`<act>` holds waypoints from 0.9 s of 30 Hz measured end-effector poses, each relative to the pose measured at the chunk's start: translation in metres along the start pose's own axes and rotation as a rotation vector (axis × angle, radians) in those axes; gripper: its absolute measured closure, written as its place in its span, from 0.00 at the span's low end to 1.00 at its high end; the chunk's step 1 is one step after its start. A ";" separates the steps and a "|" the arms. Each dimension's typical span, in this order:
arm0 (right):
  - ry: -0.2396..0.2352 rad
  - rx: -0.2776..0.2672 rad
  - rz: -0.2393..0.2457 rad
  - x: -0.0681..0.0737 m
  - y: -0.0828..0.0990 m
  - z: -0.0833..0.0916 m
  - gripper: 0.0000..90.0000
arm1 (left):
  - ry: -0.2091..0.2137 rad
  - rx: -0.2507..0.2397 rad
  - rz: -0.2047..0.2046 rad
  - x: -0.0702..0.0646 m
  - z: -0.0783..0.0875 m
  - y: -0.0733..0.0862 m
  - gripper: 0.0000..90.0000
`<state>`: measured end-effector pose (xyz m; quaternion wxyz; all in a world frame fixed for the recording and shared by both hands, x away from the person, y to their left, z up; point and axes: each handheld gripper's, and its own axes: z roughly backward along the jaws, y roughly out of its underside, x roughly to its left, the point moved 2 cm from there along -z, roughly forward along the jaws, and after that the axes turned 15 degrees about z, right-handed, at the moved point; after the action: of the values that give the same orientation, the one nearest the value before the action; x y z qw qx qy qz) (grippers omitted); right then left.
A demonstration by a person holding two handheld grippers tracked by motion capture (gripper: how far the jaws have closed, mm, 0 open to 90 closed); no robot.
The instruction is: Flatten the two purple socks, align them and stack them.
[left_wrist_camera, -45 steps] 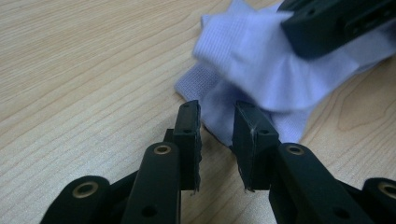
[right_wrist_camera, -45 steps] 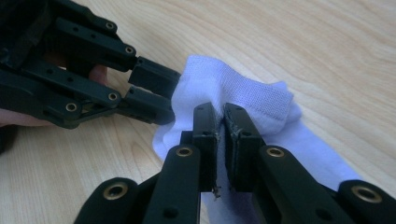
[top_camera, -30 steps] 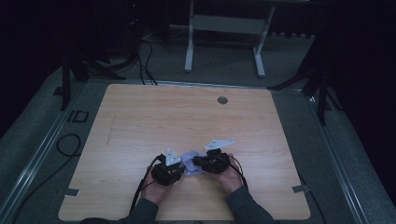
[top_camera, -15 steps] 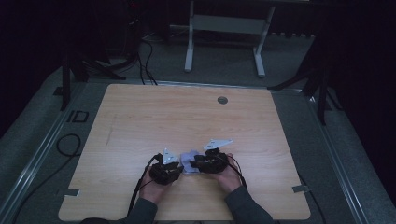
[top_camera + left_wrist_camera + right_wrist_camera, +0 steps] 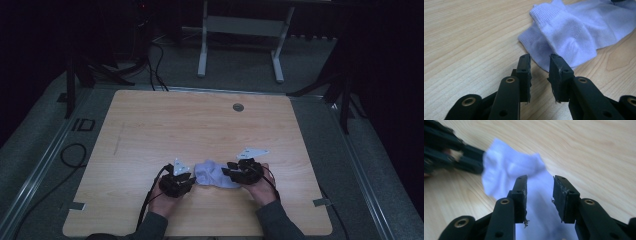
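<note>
Where both hands work: near edge of the wooden table.
Left gripper: jaws apart, gripping nothing, sock's edge just beyond the tips.
Right gripper: jaws just opened, parted, sock under the gap, unpinched.
Sock: pale lavender, crumpled flat on table between the grippers.

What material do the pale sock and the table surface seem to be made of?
The sock looks like a soft knitted fabric, perhaps cotton or a blend: fine ribs at the cuff, a stitched seam line, limp folds, matte pale lilac. The table looks like light wood or a wood-pattern laminate: long grain lines, smooth with a slight sheen. Which of the two I cannot tell.
</note>
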<state>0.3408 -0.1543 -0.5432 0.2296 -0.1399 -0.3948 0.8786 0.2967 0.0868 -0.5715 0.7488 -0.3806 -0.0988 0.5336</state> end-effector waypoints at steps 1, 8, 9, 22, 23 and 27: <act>0.000 0.000 0.000 0.000 0.000 0.000 0.71 | 0.000 0.000 0.000 0.000 0.000 0.000 0.78; 0.042 0.128 0.015 -0.005 0.024 -0.011 0.80 | 0.015 -0.019 0.020 0.003 0.005 -0.005 0.78; 0.042 0.128 0.015 -0.005 0.024 -0.011 0.80 | 0.017 -0.022 0.022 0.003 0.006 -0.005 0.78; 0.058 0.128 0.024 -0.003 0.025 -0.012 0.88 | 0.075 -0.066 -0.011 -0.011 0.003 -0.042 0.79; 0.058 0.127 0.022 -0.003 0.025 -0.012 0.88 | 0.085 -0.054 -0.018 -0.013 -0.001 -0.046 0.79; 0.052 0.119 0.014 -0.004 0.026 -0.011 0.88 | 0.115 -0.006 -0.040 -0.019 -0.021 -0.057 0.77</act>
<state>0.3411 -0.1641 -0.5701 0.2415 -0.1517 -0.3346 0.8982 0.3422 0.0522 -0.5425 0.7624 -0.4111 -0.0646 0.4955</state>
